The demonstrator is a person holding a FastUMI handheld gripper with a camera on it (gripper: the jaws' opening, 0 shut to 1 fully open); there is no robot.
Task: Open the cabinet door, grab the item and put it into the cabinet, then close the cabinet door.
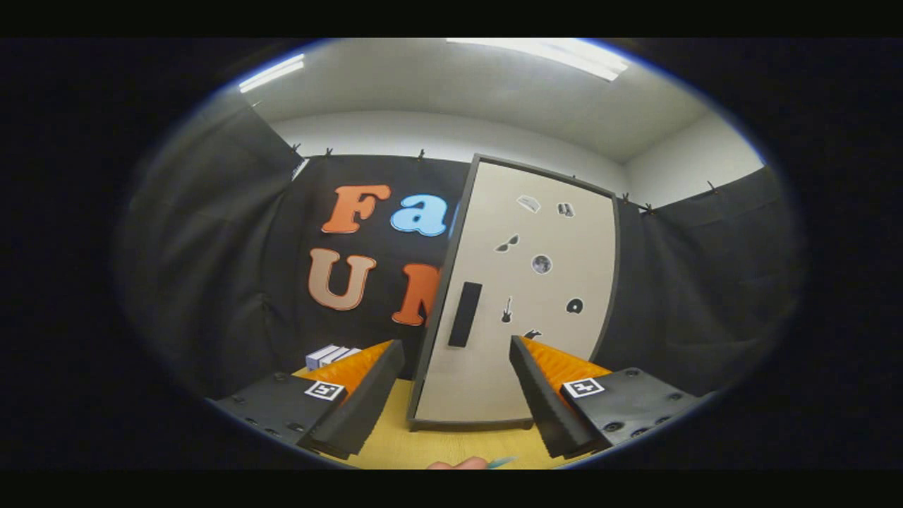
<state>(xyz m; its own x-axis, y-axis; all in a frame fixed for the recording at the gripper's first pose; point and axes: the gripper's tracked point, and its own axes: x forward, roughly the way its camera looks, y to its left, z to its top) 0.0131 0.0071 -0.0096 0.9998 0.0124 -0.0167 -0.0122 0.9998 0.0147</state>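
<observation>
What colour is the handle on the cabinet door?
Black, a plain upright bar handle on the beige cabinet door, seen best in the gripper view.

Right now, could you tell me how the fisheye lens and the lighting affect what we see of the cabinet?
Gripper view: the cabinet door is sharp but its edges bow and lean from fisheye distortion; ceiling lights glare overhead, lighting the door evenly without strong shadow; the open gripper frames its dark handle on the yellow table.

Bright ceiling strip lights (557, 56), dim booth below, heavy fisheye bending, soft edges
</observation>
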